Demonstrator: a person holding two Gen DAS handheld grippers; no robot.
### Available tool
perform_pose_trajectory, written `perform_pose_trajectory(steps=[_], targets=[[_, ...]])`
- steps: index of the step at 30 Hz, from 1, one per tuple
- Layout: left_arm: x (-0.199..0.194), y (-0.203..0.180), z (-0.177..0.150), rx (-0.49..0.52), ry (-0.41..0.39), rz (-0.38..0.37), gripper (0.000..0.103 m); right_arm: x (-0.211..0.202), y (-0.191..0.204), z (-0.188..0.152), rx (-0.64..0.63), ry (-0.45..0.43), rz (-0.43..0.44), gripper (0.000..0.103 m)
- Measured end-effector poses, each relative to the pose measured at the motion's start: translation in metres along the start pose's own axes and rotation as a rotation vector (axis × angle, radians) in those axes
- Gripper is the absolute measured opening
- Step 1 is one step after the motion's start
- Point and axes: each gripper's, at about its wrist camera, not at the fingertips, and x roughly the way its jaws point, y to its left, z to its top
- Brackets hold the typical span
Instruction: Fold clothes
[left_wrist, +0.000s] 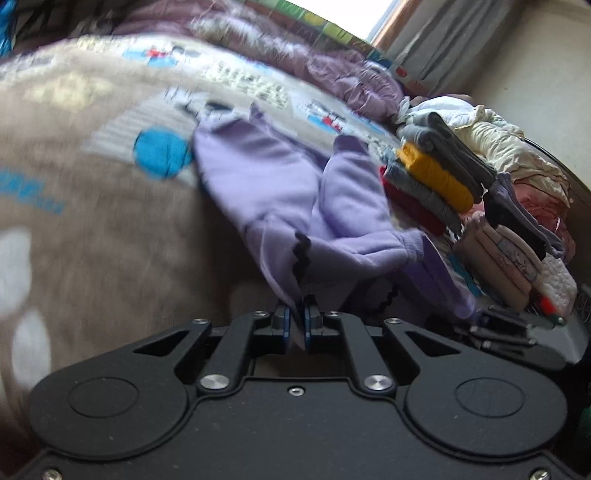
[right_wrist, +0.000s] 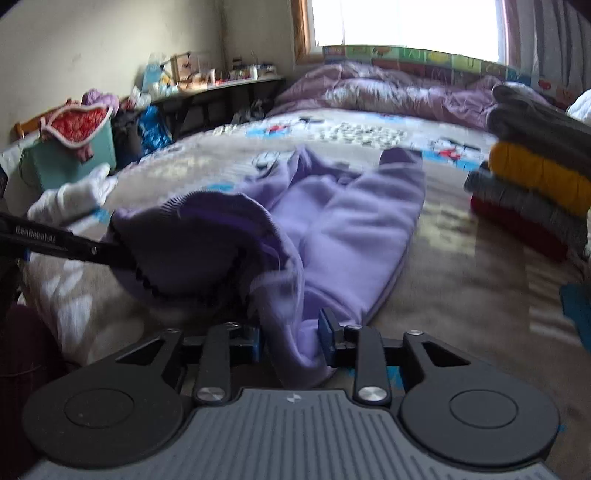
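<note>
Everything sits around the trousers on the bed

The trousers (right_wrist: 354, 218) lie spread on the bed cover (right_wrist: 461, 288), legs running away toward the window (right_wrist: 402, 26) — waistband end nearest, caught between the left gripper (left_wrist: 300, 314) on its left side and the right gripper (right_wrist: 290, 339) on its right. Right of the trousers, close by on the cover, is a stack of folded clothes (right_wrist: 535, 184). Behind the trousers, at the far end of the bed, a bunched duvet (right_wrist: 388, 92) lies under the window. Left of the trousers, off the bed, a bin (right_wrist: 70, 158) stands against the wall — further back on that side is a cluttered shelf (right_wrist: 221, 83).
</note>
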Motion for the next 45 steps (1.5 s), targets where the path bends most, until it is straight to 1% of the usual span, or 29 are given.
perform_pose_trajectory(steps=[2,3,4,5,6,8,9,12,15,16,17,19,21,24,25,27,30,31,32,33,34,35,36,37,38,39,40,42,45], targets=[[-0.004,0.003,-0.017,-0.012,0.083,0.001,0.012,-0.005,0.005,-0.013,0.022,0.042,0.015,0.045],[-0.007,0.004,-0.025,-0.014,0.121,0.007,0.024,-0.01,0.006,-0.019,0.039,0.055,0.024,0.048],[-0.012,0.002,-0.034,-0.011,0.142,0.017,0.041,-0.016,0.006,-0.025,0.073,0.069,0.035,0.053],[-0.019,0.001,-0.043,-0.011,0.155,0.019,0.051,-0.022,0.006,-0.032,0.108,0.082,0.047,0.056],[-0.024,0.002,-0.049,-0.029,0.165,0.012,0.06,-0.027,0.004,-0.041,0.16,0.09,0.064,0.056],[-0.032,0.009,-0.057,-0.103,0.179,-0.02,0.06,-0.038,-0.003,-0.057,0.284,0.093,0.102,0.056],[-0.034,0.013,-0.056,-0.148,0.175,-0.032,0.061,-0.042,-0.01,-0.062,0.373,0.083,0.13,0.056],[-0.033,0.029,-0.046,-0.304,0.123,-0.062,0.066,-0.044,-0.035,-0.077,0.69,0.035,0.232,0.058],[-0.019,0.046,-0.03,-0.493,0.099,-0.152,0.067,-0.034,-0.059,-0.087,1.004,-0.047,0.347,0.064],[-0.011,0.05,-0.026,-0.549,0.096,-0.171,0.067,-0.029,-0.062,-0.089,1.078,-0.07,0.376,0.065],[-0.003,0.054,-0.021,-0.596,0.096,-0.168,0.067,-0.023,-0.063,-0.088,1.13,-0.081,0.399,0.071],[0.014,0.058,-0.014,-0.677,0.106,-0.188,0.067,-0.008,-0.061,-0.087,1.204,-0.062,0.413,0.073],[0.028,0.062,-0.012,-0.761,0.132,-0.203,0.067,0.007,-0.059,-0.087,1.264,-0.025,0.416,0.073],[0.037,0.062,-0.008,-0.857,0.155,-0.236,0.067,0.018,-0.056,-0.095,1.377,-0.008,0.428,0.069],[0.035,0.06,-0.007,-0.867,0.157,-0.244,0.067,0.017,-0.055,-0.098,1.411,0.002,0.421,0.065],[0.03,0.056,-0.002,-0.859,0.146,-0.213,0.067,0.014,-0.053,-0.104,1.46,0.013,0.404,0.063],[0.032,0.061,-0.003,-0.875,0.149,-0.181,0.066,0.004,-0.05,-0.114,1.501,0.015,0.378,0.067],[0.035,0.063,-0.002,-0.882,0.15,-0.181,0.065,0.007,-0.048,-0.116,1.507,0.023,0.376,0.071],[0.038,0.063,-0.002,-0.879,0.149,-0.183,0.063,0.011,-0.046,-0.118,1.514,0.03,0.375,0.073],[0.04,0.061,-0.001,-0.868,0.149,-0.177,0.053,0.016,-0.044,-0.117,1.505,0.037,0.36,0.073],[0.042,0.06,0.0,-0.854,0.151,-0.166,0.049,0.022,-0.042,-0.117,1.501,0.029,0.362,0.072],[0.044,0.058,0.001,-0.84,0.152,-0.155,0.045,0.028,-0.041,-0.116,1.496,0.022,0.366,0.064],[0.046,0.057,0.004,-0.829,0.151,-0.148,0.033,0.033,-0.041,-0.115,1.505,0.023,0.37,0.059],[0.049,0.057,0.011,-0.823,0.144,-0.146,0.026,0.039,-0.04,-0.111,1.496,0.021,0.382,0.044],[0.051,0.056,0.018,-0.818,0.137,-0.143,0.023,0.045,-0.04,-0.107,1.486,0.017,0.395,0.031],[0.054,0.056,0.024,-0.813,0.131,-0.141,0.018,0.048,-0.042,-0.101,1.474,0.004,0.392,0.029],[0.057,0.055,0.031,-0.808,0.124,-0.139,0.017,0.05,-0.045,-0.094,1.477,-0.017,0.4,0.025],[0.062,0.054,0.046,-0.795,0.108,-0.135,0.014,0.054,-0.059,-0.071,1.469,-0.066,0.404,0.022],[0.073,0.044,0.088,-0.732,0.065,-0.143,0.01,0.062,-0.085,-0.026,1.439,-0.139,0.399,0.018]])
